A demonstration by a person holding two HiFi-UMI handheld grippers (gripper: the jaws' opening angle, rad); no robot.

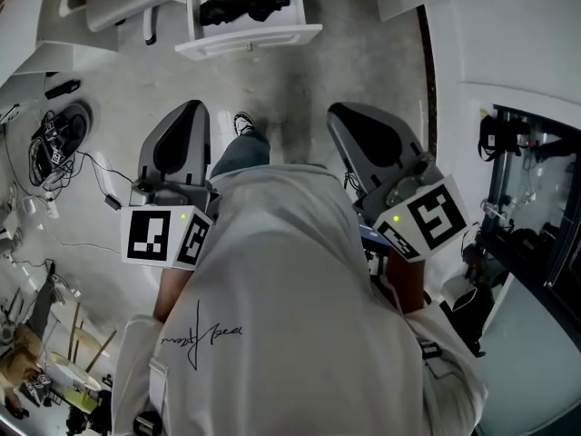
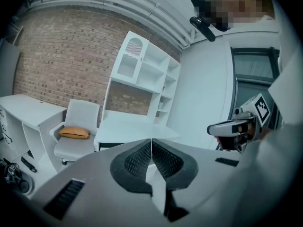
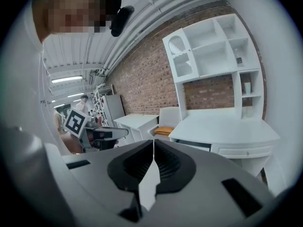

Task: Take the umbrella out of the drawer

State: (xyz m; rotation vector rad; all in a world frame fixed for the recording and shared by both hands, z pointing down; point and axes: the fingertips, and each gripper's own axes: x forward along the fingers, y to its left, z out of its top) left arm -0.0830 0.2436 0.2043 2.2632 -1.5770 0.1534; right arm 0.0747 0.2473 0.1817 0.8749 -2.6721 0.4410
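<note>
A black folded umbrella [image 1: 243, 8] lies inside an open white drawer [image 1: 250, 40] at the top of the head view. Both grippers are held close to the person's body, well short of the drawer and apart from it. My left gripper [image 1: 193, 107] is shut with nothing in it; its pads [image 2: 137, 159] meet at the tips. My right gripper [image 1: 338, 112] is shut and empty too, its pads [image 3: 165, 162] closed together. Each gripper view looks across the room at the white desk [image 3: 222, 129] with shelves above; the umbrella is not seen there.
Cables and a black device [image 1: 54, 139] lie on the floor at the left. A white chair [image 2: 75, 122] with an orange cushion [image 2: 73, 132] stands left of the desk. A dark glass cabinet [image 1: 531, 207] is at the right. The person's shoe [image 1: 243, 123] shows between the grippers.
</note>
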